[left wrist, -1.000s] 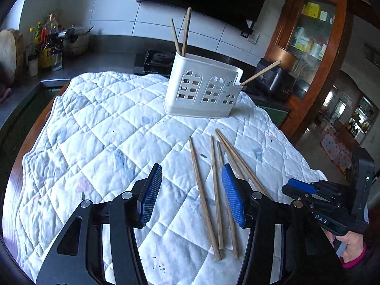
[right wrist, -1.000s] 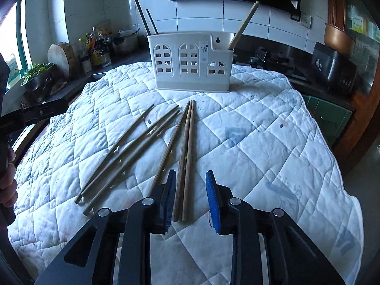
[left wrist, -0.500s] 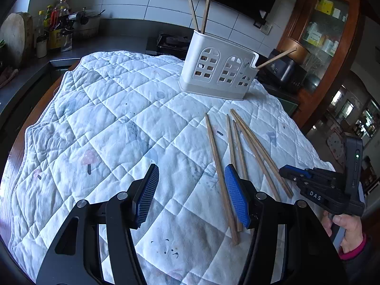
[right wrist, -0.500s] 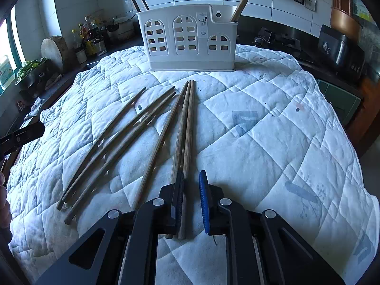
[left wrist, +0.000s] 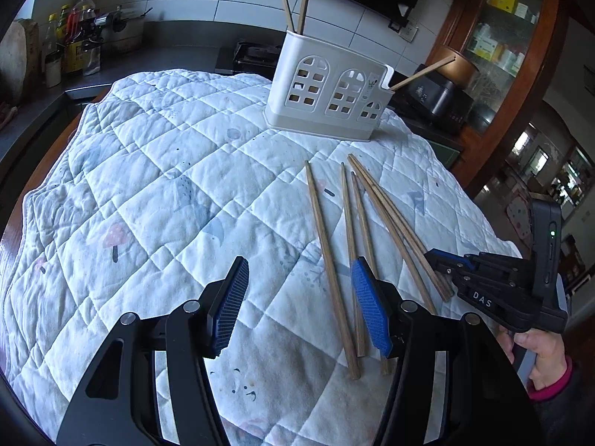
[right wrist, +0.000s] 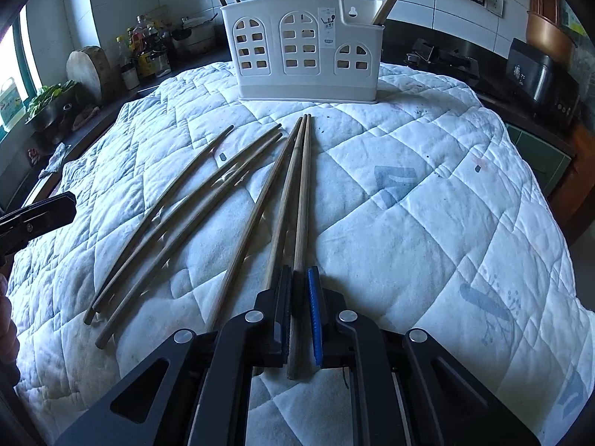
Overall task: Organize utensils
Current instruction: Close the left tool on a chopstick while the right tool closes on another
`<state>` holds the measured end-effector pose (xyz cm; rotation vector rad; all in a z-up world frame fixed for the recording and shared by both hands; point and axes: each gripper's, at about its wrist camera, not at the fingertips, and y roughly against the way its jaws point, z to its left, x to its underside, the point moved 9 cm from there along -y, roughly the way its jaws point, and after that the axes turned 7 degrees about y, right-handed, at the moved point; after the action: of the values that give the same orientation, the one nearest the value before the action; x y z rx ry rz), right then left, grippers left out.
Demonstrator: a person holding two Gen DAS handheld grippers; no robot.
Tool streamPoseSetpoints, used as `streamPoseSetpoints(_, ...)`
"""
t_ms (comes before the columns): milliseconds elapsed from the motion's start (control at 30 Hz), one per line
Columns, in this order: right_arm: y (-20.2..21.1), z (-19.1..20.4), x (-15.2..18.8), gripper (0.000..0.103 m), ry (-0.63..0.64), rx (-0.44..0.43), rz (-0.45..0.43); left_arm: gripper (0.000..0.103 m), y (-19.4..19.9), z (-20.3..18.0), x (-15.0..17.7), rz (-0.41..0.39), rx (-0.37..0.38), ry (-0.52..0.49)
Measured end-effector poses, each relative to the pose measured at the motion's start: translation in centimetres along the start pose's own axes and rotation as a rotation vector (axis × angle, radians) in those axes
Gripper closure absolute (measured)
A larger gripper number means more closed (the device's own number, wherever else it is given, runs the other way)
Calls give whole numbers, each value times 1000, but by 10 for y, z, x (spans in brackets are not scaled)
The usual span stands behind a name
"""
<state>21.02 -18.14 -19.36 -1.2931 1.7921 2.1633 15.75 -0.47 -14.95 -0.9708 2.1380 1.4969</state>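
Observation:
Several wooden chopsticks (right wrist: pixel 238 200) lie loose on the quilted cloth; they also show in the left wrist view (left wrist: pixel 357 245). A white utensil holder (right wrist: pixel 305 48) stands at the far side with a few chopsticks upright in it; it also shows in the left wrist view (left wrist: pixel 327 93). My right gripper (right wrist: pixel 299 297) has its jaws nearly closed around the near end of the rightmost chopstick (right wrist: pixel 302 200), which still lies on the cloth. My left gripper (left wrist: pixel 297 297) is open and empty, just left of the loose chopsticks. The right gripper shows in the left wrist view (left wrist: pixel 438 260).
The white quilted cloth (left wrist: pixel 148 186) covers a table with a wooden edge. A counter with bottles (left wrist: pixel 70 48) and a chopping block lies at the far left. A stove and a dark appliance (right wrist: pixel 543 81) stand behind the holder. A wooden cabinet (left wrist: pixel 502 37) is at the right.
My right gripper moved forward and down over the rightmost chopstick and its jaws closed around it. My left gripper drew back and rose slightly, staying open.

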Motion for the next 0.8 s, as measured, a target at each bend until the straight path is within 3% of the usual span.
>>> streamPoseSetpoints(300,4,-8,4,96,-41,-10,-13,48,-26,-19,12,47,14,-3)
streamPoseSetpoints(367,4,-7,4,96,-40,-9,-15,65,-34,-20,13,74,24,16)
streamPoseSetpoints(500,4,-7,5,96,-40,-12,-17,76,-45,-18,15,89,8,44)
streamPoseSetpoints(800,4,-7,5,96,-51,-24,-21,81,-56,-20,17,95,-37,48)
